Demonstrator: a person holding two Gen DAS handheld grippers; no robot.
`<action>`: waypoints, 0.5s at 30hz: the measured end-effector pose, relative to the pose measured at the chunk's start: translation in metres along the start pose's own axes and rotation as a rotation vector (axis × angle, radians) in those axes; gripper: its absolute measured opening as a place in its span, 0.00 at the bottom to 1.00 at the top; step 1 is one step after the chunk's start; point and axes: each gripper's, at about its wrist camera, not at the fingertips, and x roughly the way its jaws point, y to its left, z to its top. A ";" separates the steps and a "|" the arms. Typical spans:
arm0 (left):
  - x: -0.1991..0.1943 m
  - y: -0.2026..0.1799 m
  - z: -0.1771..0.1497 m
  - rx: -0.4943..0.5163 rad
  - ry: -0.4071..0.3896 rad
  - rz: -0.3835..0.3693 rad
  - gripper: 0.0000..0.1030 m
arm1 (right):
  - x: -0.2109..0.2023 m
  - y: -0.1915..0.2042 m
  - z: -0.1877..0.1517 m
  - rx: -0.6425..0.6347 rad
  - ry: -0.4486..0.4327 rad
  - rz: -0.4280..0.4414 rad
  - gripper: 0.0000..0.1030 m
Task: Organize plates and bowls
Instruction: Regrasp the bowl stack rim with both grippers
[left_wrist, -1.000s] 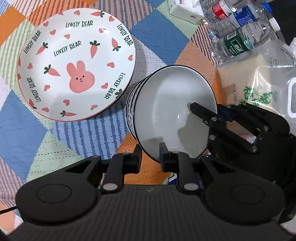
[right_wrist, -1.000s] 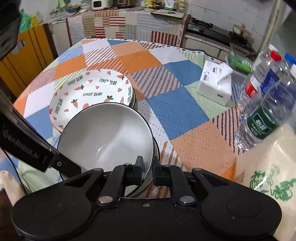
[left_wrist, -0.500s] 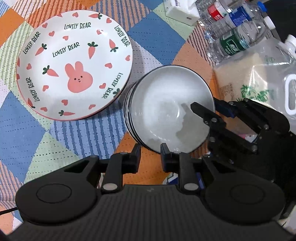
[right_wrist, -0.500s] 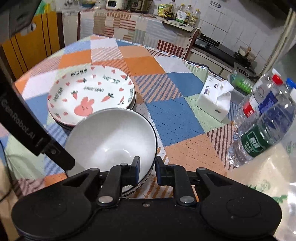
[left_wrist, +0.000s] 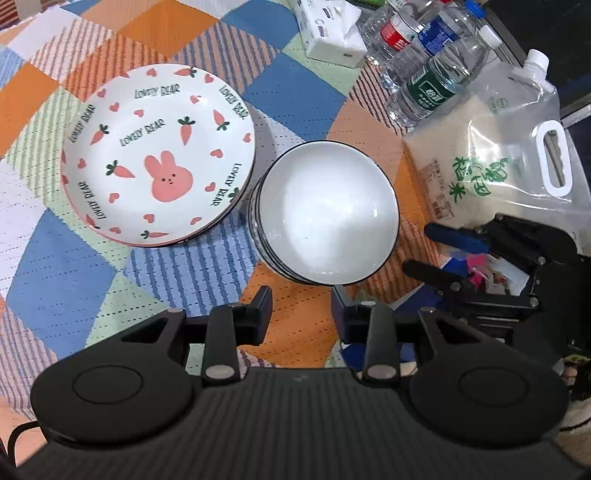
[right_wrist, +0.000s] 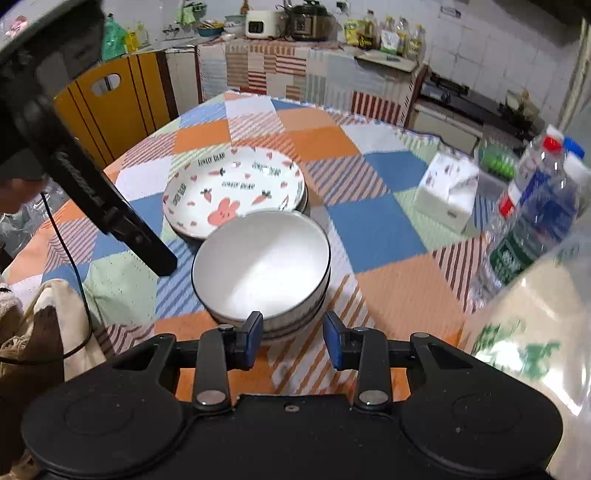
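Both our grippers, left gripper (left_wrist: 301, 308) and right gripper (right_wrist: 292, 338), have fingers spread wide, gripping nothing. At twelve o'clock just ahead sits the stacked white bowl (left_wrist: 328, 218), touching the rabbit plate (left_wrist: 159, 153) at its ten o'clock.

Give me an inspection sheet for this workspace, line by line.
Surface: patchwork tablecloth, fully covering the table.
Job's things: bunny plate tops a plate stack; white bowl tops a bowl stack beside it, upright.
Clutter: tissue box, water bottles, rice bag.
Grippers: left hand-held gripper open, empty; right hand-held gripper open, empty, both just short of the bowls.
Cables: black cable hanging at the table's left edge.
Surroundings: yellow chair, kitchen counter with appliances.
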 end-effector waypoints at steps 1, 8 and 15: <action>-0.001 0.000 -0.002 -0.002 -0.011 0.002 0.33 | 0.002 0.000 -0.002 0.008 0.002 0.007 0.39; -0.007 0.007 -0.012 -0.023 -0.070 0.016 0.33 | 0.024 -0.001 -0.021 0.071 0.011 0.091 0.48; -0.016 0.014 -0.019 -0.059 -0.166 0.037 0.41 | 0.045 0.002 -0.036 0.038 0.008 0.177 0.64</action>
